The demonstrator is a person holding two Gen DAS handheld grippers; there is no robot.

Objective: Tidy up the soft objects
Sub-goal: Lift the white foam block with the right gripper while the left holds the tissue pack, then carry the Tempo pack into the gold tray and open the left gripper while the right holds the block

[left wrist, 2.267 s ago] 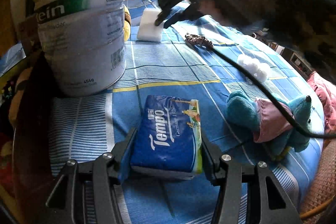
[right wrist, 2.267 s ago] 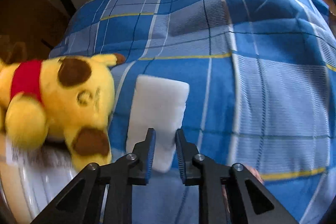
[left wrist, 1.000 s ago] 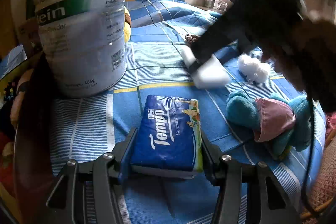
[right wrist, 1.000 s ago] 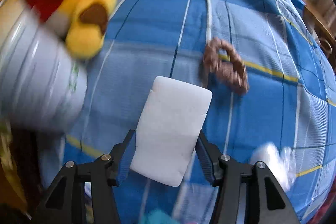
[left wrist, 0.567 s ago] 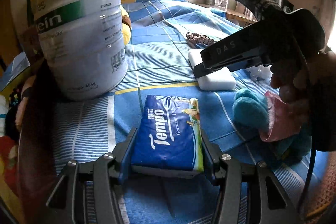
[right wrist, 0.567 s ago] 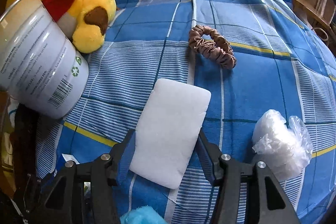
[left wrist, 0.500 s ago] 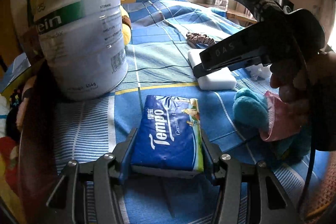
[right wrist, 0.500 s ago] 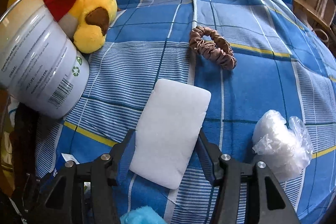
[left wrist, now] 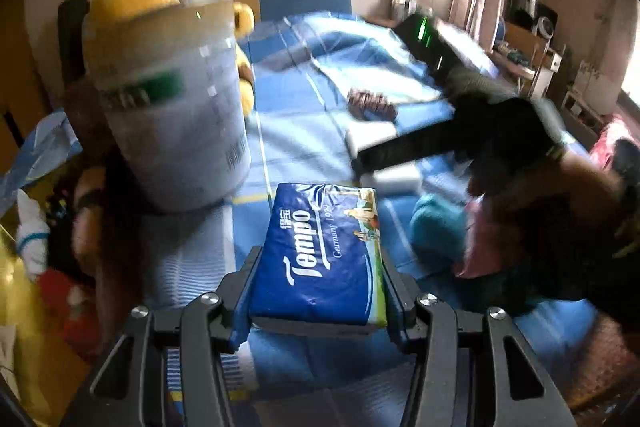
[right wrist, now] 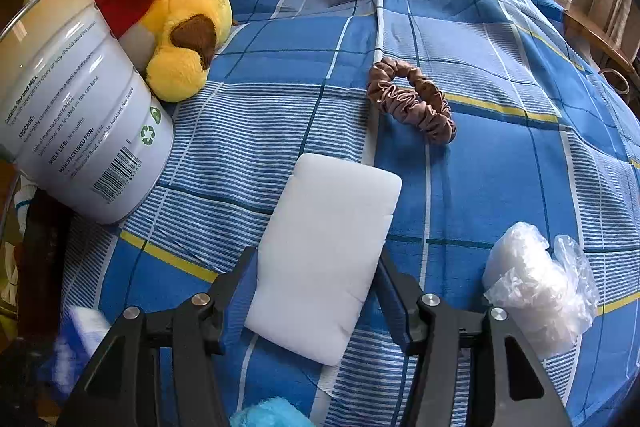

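My left gripper is shut on a blue Tempo tissue pack, which it holds just above the blue checked bed cover. My right gripper is shut on a white sponge block; the block's far end lies on the cover. The left wrist view shows that sponge under the black right gripper, with a person's hand behind it. A brown scrunchie lies just beyond the sponge. A teal and pink plush lies right of the tissue pack.
A tall white tin stands at the left with a yellow bear plush leaning behind it. A crumpled clear plastic bag lies right of the sponge. Bags and toys crowd the bed's left edge.
The right gripper carried the sponge down near the scrunchie, then stayed there. The left gripper has risen a little with the tissue pack still in its jaws.
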